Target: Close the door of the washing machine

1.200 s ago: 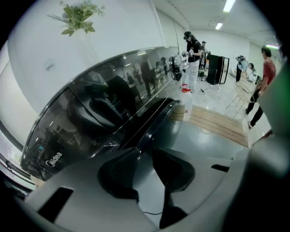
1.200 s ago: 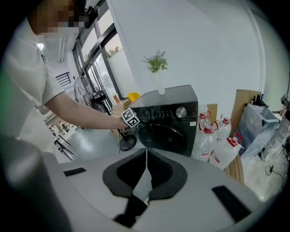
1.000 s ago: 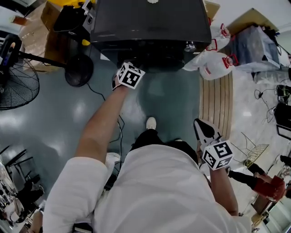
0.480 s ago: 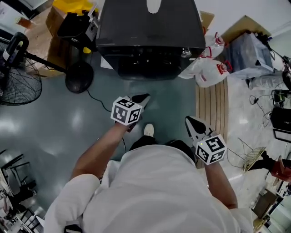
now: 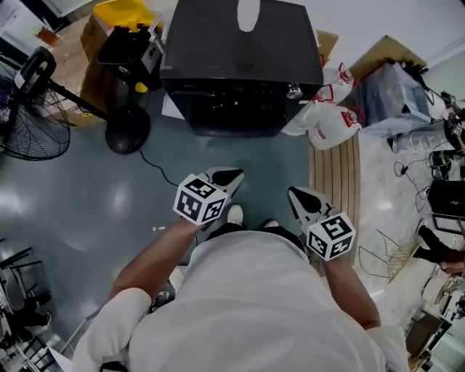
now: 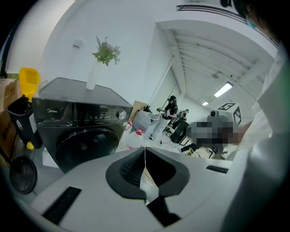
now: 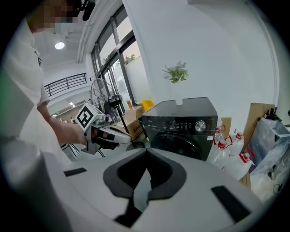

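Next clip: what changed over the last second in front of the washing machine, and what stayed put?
The left gripper, which was reaching out to the front of the washing machine, has drawn back beside the person's body; its jaws are together with nothing between them. The right gripper stayed near the body, shut and empty, shifting only slightly. The machine has not moved, and its door looks closed.

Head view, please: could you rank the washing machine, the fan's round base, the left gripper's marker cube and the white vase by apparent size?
1. washing machine
2. fan's round base and the marker cube on the left gripper: about alike, and the cube is nearer the camera, so unranked
3. white vase
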